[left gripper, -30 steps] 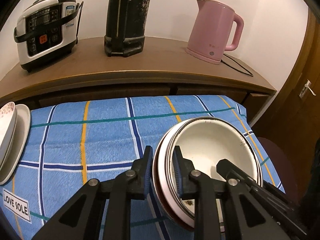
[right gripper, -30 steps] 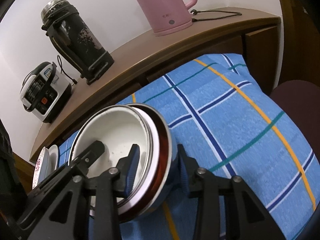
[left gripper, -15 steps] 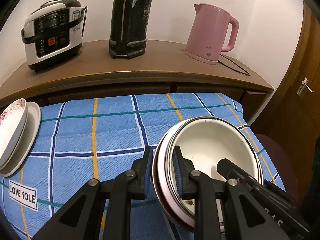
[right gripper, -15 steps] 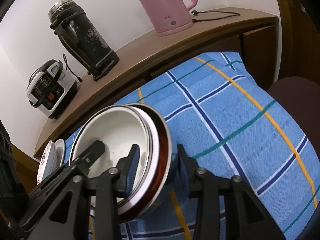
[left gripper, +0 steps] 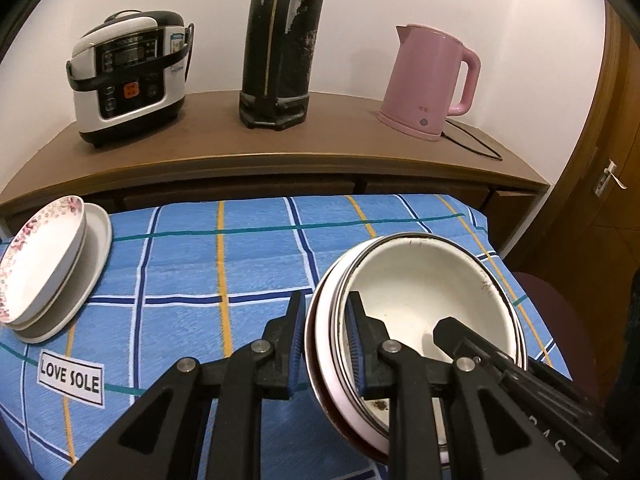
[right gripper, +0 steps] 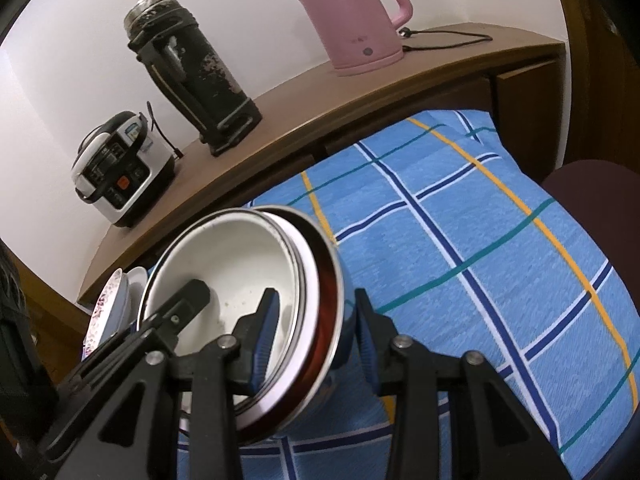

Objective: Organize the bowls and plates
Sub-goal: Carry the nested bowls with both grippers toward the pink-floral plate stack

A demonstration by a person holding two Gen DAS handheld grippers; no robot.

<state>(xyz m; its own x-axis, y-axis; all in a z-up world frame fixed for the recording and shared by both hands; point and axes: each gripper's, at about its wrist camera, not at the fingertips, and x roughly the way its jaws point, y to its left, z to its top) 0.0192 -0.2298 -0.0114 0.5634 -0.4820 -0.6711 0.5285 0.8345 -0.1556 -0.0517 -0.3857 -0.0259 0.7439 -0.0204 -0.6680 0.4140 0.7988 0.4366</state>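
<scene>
A stack of nested bowls (left gripper: 424, 292), a white enamel bowl inside a pink-white one inside a dark-rimmed blue one, is held above the blue checked cloth (left gripper: 192, 264). My left gripper (left gripper: 326, 346) is shut on the stack's left rim. My right gripper (right gripper: 316, 336) is shut on its right rim, and the stack (right gripper: 240, 264) shows there too. A floral bowl on a white plate (left gripper: 48, 268) sits at the cloth's left edge, also seen in the right wrist view (right gripper: 112, 304).
A wooden counter (left gripper: 280, 140) behind the table carries a rice cooker (left gripper: 128, 76), a tall black flask (left gripper: 280, 44) and a pink kettle (left gripper: 428, 80) with its cord. A dark red stool (right gripper: 592, 204) stands to the right, near a wooden door (left gripper: 608, 200).
Both grippers have risen and pulled back with the bowl stack held between them. More of the cloth and the plate at the left have come into view.
</scene>
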